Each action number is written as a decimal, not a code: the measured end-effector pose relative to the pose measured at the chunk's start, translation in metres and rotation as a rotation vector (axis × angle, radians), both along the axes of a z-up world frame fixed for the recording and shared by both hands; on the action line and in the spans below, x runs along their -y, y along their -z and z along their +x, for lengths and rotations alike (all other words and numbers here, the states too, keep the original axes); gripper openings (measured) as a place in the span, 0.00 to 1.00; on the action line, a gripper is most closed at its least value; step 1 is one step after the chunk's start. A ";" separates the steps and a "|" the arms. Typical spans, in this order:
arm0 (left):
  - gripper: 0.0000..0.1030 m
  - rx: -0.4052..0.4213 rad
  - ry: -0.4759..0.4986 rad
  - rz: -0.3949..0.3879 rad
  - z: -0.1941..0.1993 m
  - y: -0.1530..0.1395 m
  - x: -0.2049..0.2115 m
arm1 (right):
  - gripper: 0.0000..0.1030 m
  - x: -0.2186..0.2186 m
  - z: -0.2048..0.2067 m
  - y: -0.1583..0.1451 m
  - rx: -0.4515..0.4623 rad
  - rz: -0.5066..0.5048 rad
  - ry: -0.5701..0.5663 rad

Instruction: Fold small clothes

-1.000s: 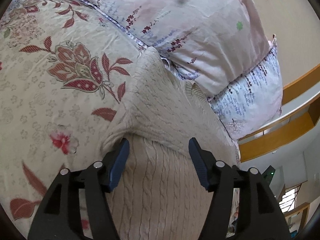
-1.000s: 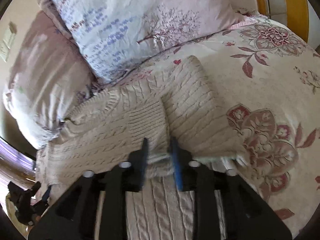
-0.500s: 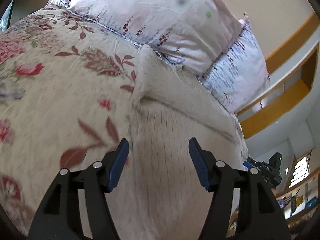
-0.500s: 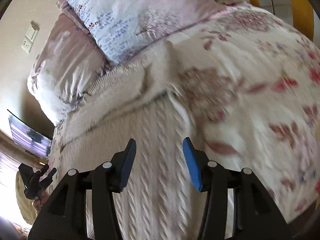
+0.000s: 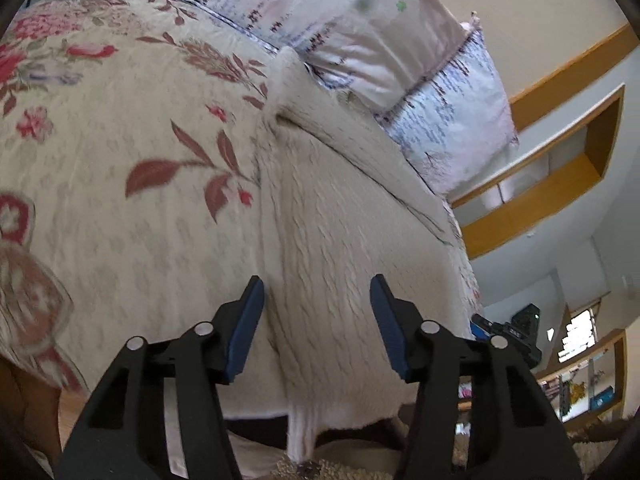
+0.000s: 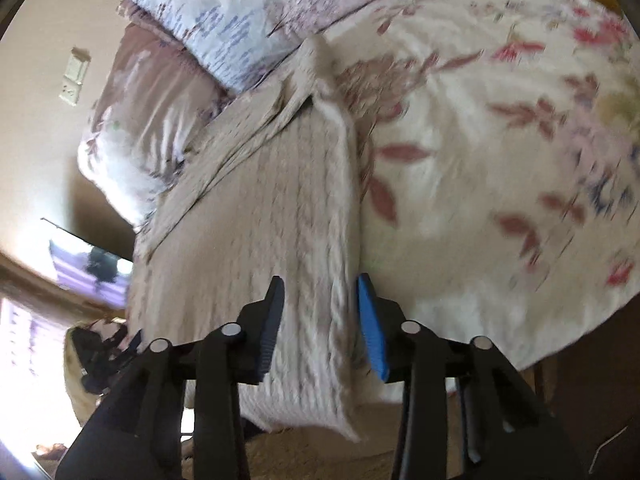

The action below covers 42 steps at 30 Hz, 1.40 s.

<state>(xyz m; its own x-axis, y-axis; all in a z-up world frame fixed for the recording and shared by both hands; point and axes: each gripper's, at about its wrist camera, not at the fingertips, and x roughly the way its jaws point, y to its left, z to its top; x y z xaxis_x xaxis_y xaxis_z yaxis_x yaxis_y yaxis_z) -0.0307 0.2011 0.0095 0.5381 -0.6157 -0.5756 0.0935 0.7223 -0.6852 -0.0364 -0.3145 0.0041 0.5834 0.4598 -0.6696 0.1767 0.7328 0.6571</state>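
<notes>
A cream cable-knit sweater [image 5: 344, 216] lies on the floral bedspread [image 5: 120, 152], its sleeves folded in across the top near the pillows and its hem hanging over the bed's near edge. My left gripper [image 5: 317, 300] is open and empty above the sweater's lower left part. In the right wrist view the sweater [image 6: 256, 216] runs from the pillows down to the bed edge. My right gripper [image 6: 320, 304] is open, its jaws on either side of the sweater's right edge near the hem, not closed on it.
Two floral pillows [image 5: 360, 20] lie at the head of the bed behind the sweater. A wooden shelf unit [image 5: 560, 168] stands on the wall at right. The bedspread also shows in the right wrist view [image 6: 500, 160], with a wall switch [image 6: 74, 76] at left.
Both grippers have pulled back from the folded sleeves toward the hem at the bed's edge. The right gripper, shut on the sleeve a second ago, has let go and opened.
</notes>
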 end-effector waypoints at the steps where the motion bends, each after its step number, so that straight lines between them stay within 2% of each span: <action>1: 0.50 0.004 0.011 -0.003 -0.003 0.001 0.002 | 0.38 -0.003 -0.003 0.001 0.005 0.011 -0.015; 4: 0.46 0.005 0.051 -0.046 -0.012 0.003 0.005 | 0.32 -0.010 -0.009 0.004 0.015 0.075 -0.066; 7: 0.43 -0.034 0.090 -0.113 -0.018 0.012 0.007 | 0.32 -0.018 -0.015 0.007 0.024 0.102 -0.114; 8: 0.39 -0.042 0.102 -0.122 -0.021 0.015 0.008 | 0.32 -0.021 -0.017 0.007 0.028 0.105 -0.128; 12: 0.36 -0.042 0.132 -0.155 -0.032 0.019 0.009 | 0.32 -0.027 -0.027 0.007 0.038 0.140 -0.180; 16: 0.36 -0.036 0.169 -0.145 -0.040 0.019 0.014 | 0.31 -0.036 -0.035 0.003 0.043 0.121 -0.231; 18: 0.36 -0.038 0.180 -0.136 -0.042 0.019 0.017 | 0.29 -0.042 -0.038 0.003 0.039 0.098 -0.248; 20: 0.33 -0.042 0.188 -0.126 -0.042 0.020 0.020 | 0.19 -0.046 -0.040 0.004 0.034 0.081 -0.257; 22: 0.19 -0.045 0.186 -0.118 -0.040 0.020 0.022 | 0.10 -0.047 -0.040 0.003 0.045 0.063 -0.252; 23: 0.10 -0.044 0.187 -0.118 -0.037 0.019 0.024 | 0.09 -0.047 -0.040 0.001 0.057 0.053 -0.245; 24: 0.08 -0.038 0.183 -0.115 -0.035 0.018 0.024 | 0.09 -0.047 -0.040 -0.002 0.078 0.040 -0.235; 29: 0.07 0.019 0.159 -0.081 -0.032 0.003 0.021 | 0.08 -0.046 -0.039 -0.030 0.200 -0.055 -0.184; 35: 0.06 0.092 0.086 -0.023 -0.020 -0.021 0.013 | 0.08 -0.043 -0.037 -0.058 0.333 -0.197 -0.088; 42: 0.06 0.168 -0.007 0.049 0.019 -0.060 0.007 | 0.08 -0.041 -0.023 -0.082 0.453 -0.344 0.031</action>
